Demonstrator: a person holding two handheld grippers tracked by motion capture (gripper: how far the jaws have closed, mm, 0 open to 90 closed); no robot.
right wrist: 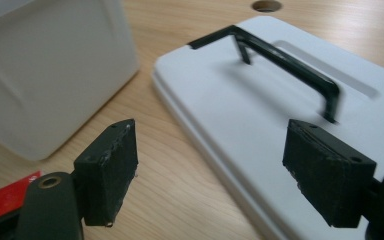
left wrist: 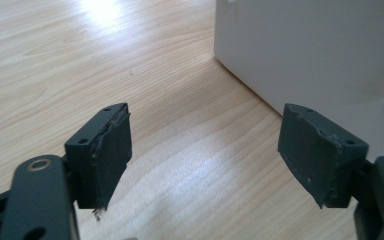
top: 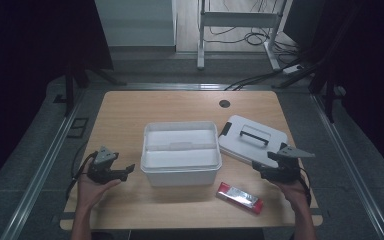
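Left gripper [top: 128, 171]: held in the left hand [top: 94, 189], jaws spread wide with nothing between them, low over the surface. Right gripper [top: 258, 168]: held in the right hand [top: 294, 189], jaws likewise spread wide, nothing gripped. Both forearms enter from below.

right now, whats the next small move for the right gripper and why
Probably ease the right gripper forward and down over the lid, lining it up with the black handle. Its jaws stand open and empty, pointing at the lid, which lies flat on the table beside the open white box. The handle looks like the easiest place to grip.
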